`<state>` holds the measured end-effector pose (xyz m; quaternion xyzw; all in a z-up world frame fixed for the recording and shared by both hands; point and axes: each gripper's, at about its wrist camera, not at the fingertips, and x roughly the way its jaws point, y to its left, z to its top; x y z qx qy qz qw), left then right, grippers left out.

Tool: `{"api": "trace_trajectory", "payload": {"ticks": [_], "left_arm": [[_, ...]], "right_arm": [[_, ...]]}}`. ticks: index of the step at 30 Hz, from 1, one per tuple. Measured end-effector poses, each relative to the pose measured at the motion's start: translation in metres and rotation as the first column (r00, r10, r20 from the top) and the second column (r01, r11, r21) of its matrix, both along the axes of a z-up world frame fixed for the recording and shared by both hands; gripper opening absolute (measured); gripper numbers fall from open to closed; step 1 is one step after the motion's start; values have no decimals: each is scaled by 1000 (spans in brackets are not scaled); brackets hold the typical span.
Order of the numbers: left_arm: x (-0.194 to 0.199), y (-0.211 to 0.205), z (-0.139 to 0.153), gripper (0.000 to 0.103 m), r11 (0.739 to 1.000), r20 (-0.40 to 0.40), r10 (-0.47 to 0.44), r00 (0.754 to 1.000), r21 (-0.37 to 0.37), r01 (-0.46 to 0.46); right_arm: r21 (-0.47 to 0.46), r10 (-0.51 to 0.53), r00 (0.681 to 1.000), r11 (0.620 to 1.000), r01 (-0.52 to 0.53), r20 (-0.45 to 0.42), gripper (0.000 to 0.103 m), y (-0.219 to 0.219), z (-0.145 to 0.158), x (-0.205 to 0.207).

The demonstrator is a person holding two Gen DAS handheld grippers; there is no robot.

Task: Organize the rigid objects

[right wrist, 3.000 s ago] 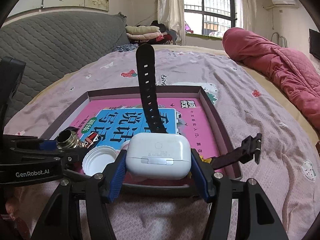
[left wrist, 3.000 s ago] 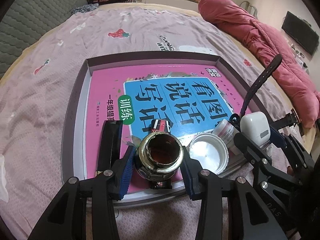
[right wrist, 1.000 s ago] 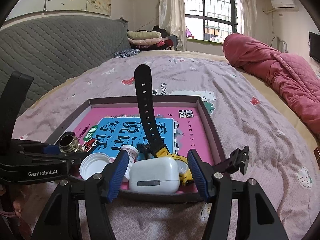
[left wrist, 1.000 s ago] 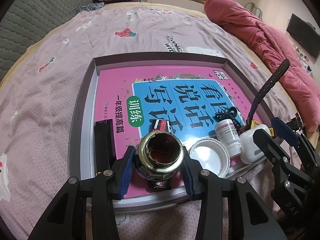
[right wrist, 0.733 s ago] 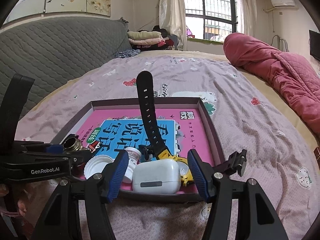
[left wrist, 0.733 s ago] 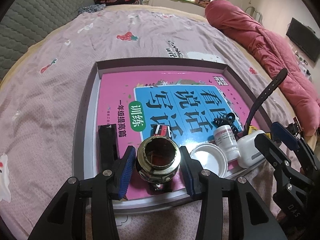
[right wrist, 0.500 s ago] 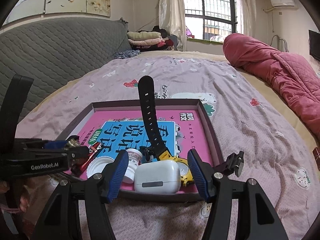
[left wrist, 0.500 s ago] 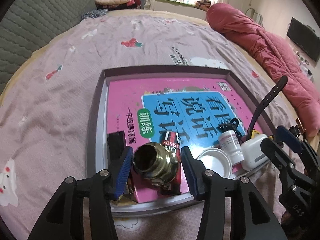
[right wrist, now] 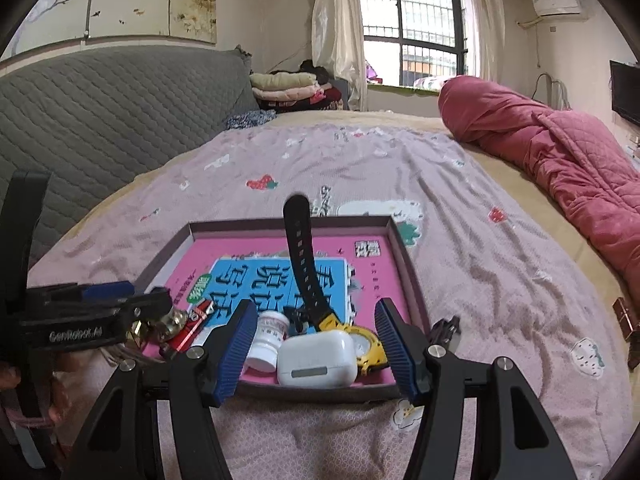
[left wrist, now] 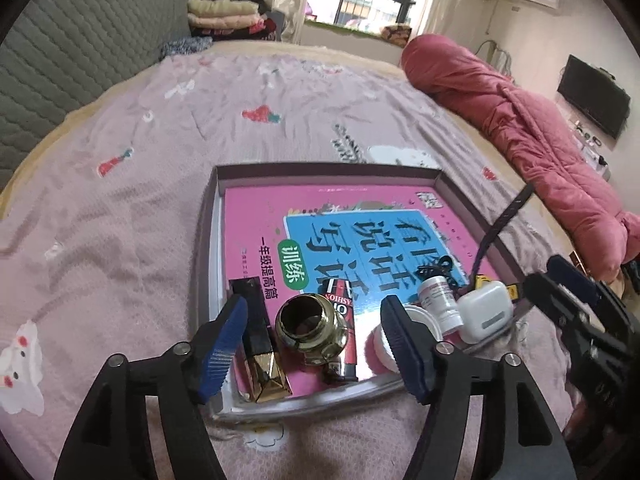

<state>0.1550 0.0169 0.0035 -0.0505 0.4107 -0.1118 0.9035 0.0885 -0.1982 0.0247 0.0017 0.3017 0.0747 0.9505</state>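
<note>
L gripper (left wrist: 316, 344) stood wide open, jaws having just been opening; the brass fitting (left wrist: 310, 326) sat between the blue pads but neither pad touched it, clear gaps both sides. Fitting rested in the tray (left wrist: 320, 170), near edge, mouth up and tilted a bit, lying on top of a red-black tube (left wrist: 340, 300). Just L of it: black-and-gold lipstick (left wrist: 260, 344), lying lengthwise, gold end toward the cam. R of fitting: white cap (left wrist: 416, 320), partly behind the R pad, then small white pill bottle (left wrist: 438, 300), then white earbud case (left wrist: 486, 312) at the tray's near R corner. All sat on a pink-and-blue workbook (left wrist: 360, 220) filling the tray floor. Tray sat on a pink printed bedsheet (left wrist: 120, 220).

R gripper (right wrist: 316, 348) also open, nothing gripped; earbud case (right wrist: 318, 358) lay between its pads w/ gaps on both sides, inside the tray's near wall. Pill bottle (right wrist: 270, 338) just L of case, upright. Yellow-and-black watch (right wrist: 360, 344) just behind/R of case, its black strap (right wrist: 302, 252) sticking up over the workbook. L gripper's body seen at L edge of R view; a bit of a hand showed at L edge, blurry. Rolled red quilt (right wrist: 560, 160) lay well apart, along the bed's R side.
</note>
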Motion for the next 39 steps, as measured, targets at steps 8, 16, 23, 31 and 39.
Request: {"api": "trace_trajectory", "payload": {"ticks": [8,16,23,31,39], "left_arm": [[-34,-9,14,76,998,66,-7,998,56,4],[-65,2,20,77,997,62,65,996,24,-67],[-88,2,28,77,990,83,119,989,72,-125],[-114,-5,28,77,990,66,119,991,72,-124],[-128,-3,21,77,984,25,165,986,68,-166]], "right_arm": [[-7,0,1000,1000,0,19,61,2,18,-11],[-10,8,1000,1000,-8,-5,61,1,18,-31],[-20,40,999,999,-40,-12,61,8,18,-53],[-19,50,997,998,-51,-56,61,7,13,-73],[-43,37,997,998,-40,-70,61,3,7,-88]]}}
